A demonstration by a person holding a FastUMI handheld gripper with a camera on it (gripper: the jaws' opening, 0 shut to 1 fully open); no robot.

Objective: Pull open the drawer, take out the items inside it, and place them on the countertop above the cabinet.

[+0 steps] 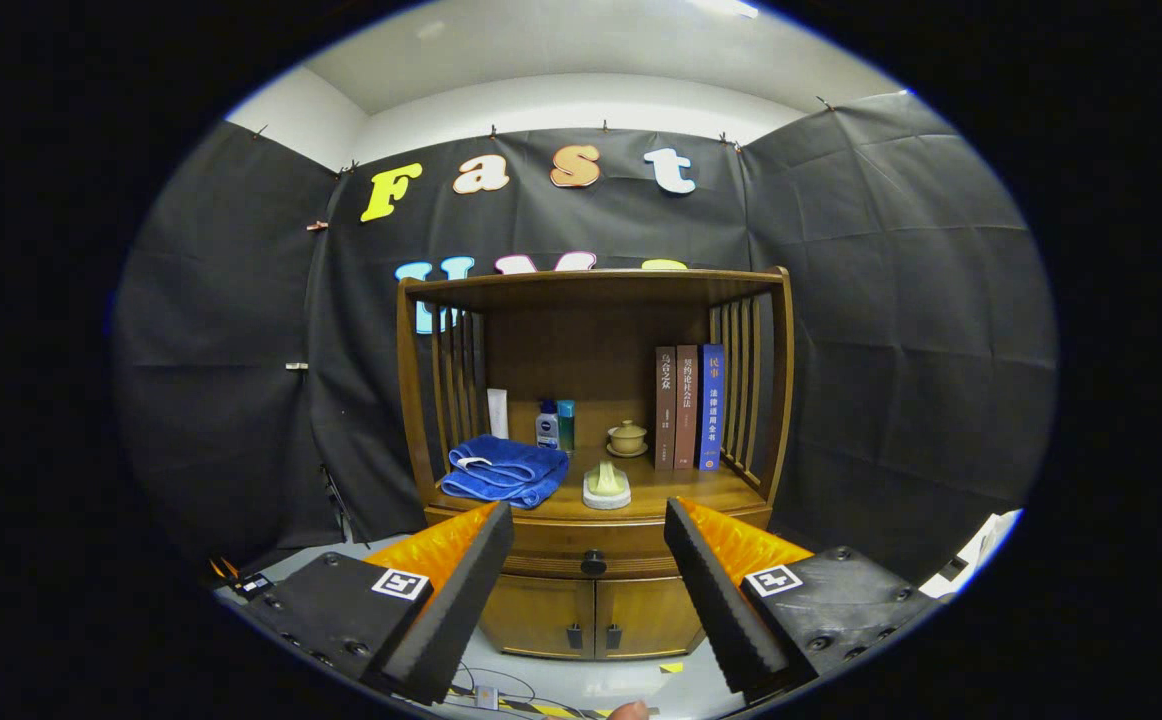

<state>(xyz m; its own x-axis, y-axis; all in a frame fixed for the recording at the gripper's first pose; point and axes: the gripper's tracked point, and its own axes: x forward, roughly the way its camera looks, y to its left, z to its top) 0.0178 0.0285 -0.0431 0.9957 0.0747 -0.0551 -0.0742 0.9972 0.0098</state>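
A wooden cabinet (596,600) stands ahead, with a slatted shelf frame on top. Its drawer (591,545) is closed, with a dark round knob (593,563) at the centre. The knob lies between and beyond my fingertips. My gripper (589,522) is open, some distance in front of the drawer, with nothing between its fingers. The countertop (681,490) above the drawer carries a folded blue towel (503,470), a pale soap-like item on a dish (606,485), bottles (554,424) and a small lidded cup (627,437).
Three upright books (688,407) stand at the back right of the countertop, a white tube (497,412) at the back left. Two lower doors (593,618) with dark handles sit under the drawer. Cables lie on the floor below. A fingertip (629,711) shows beneath the gripper.
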